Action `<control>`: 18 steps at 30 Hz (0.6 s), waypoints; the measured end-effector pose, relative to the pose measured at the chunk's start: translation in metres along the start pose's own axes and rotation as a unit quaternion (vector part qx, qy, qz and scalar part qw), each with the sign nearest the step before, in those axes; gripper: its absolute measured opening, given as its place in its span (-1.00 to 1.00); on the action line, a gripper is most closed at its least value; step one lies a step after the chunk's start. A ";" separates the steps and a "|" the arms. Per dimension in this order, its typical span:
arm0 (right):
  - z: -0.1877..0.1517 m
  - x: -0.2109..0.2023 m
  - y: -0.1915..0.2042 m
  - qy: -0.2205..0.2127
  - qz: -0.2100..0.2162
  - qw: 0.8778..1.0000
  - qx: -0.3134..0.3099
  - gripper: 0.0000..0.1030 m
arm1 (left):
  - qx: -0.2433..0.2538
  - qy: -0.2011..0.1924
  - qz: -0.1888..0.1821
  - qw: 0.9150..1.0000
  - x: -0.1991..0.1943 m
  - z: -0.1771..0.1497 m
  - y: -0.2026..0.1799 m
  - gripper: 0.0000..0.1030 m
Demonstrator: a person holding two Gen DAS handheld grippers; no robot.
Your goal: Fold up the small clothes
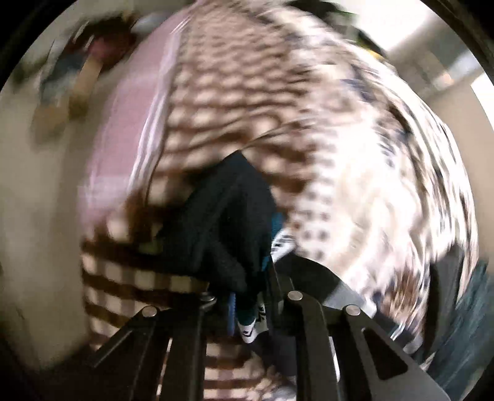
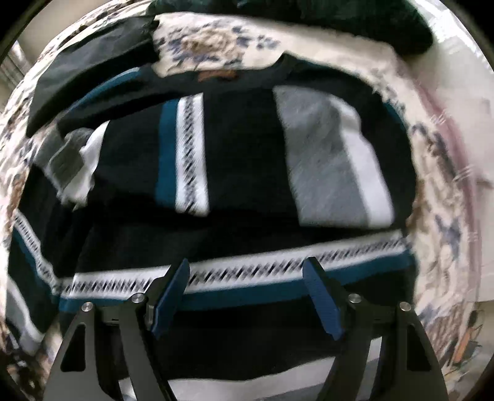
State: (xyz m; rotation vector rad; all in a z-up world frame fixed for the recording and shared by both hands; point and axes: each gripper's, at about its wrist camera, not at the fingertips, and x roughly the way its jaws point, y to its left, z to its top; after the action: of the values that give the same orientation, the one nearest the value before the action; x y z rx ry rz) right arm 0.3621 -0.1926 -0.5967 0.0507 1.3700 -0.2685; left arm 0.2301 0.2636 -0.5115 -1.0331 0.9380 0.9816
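My left gripper pinches the sweater edge, my right gripper hangs spread above it on the bedspread, folding barely begun.

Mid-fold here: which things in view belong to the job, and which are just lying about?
In the job:
- striped sweater, spread on the bed
- left tongs, shut on a dark fold of it
- right tongs, open above it

Lying about:
- dark garment
- dark green cloth
- floral bedspread
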 end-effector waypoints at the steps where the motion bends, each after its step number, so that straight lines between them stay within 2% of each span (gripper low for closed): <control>1: 0.004 0.000 -0.002 -0.004 -0.001 1.000 -0.003 0.52 | 0.029 -0.015 0.001 0.999 -0.010 -0.001 -0.011 -0.79; 3: 0.013 0.000 -0.010 -0.010 0.011 1.000 -0.002 0.73 | 0.095 -0.048 0.004 0.994 -0.032 -0.005 -0.034 -0.79; 4: 0.016 0.000 -0.013 -0.012 0.016 1.000 0.001 0.73 | 0.127 -0.064 -0.001 0.990 -0.042 -0.008 -0.047 -0.79; 6: 0.023 -0.001 -0.021 -0.012 0.027 1.000 0.010 0.74 | 0.191 -0.095 -0.013 0.977 -0.065 -0.023 -0.072 -0.79; 8: 0.027 -0.002 -0.027 -0.007 0.035 0.999 0.023 0.74 | 0.247 -0.115 -0.041 0.961 -0.083 -0.039 -0.104 -0.79; 11: 0.029 -0.006 -0.038 0.008 0.050 0.997 0.050 0.74 | 0.333 -0.126 -0.088 0.930 -0.103 -0.078 -0.163 -0.79; 13: 0.024 -0.004 -0.055 0.019 0.062 0.995 0.071 0.74 | 0.384 -0.118 -0.124 0.907 -0.113 -0.113 -0.203 -0.79; 15: 0.017 0.001 -0.075 0.025 0.080 0.992 0.093 0.74 | 0.426 -0.092 -0.165 0.885 -0.116 -0.157 -0.241 -0.79; 16: 0.015 0.006 -0.086 0.028 0.089 0.990 0.103 0.74 | 0.452 -0.070 -0.186 0.870 -0.115 -0.188 -0.262 -0.79; 18: 0.011 0.016 -0.110 0.033 0.088 0.989 0.117 0.74 | 0.490 -0.034 -0.208 0.846 -0.113 -0.238 -0.292 -0.79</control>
State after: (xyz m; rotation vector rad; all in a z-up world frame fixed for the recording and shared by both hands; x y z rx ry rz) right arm 0.3519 -0.3036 -0.5966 0.3772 1.3854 -0.2808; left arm 0.4397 -0.0468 -0.3923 -0.2815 0.9260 0.0886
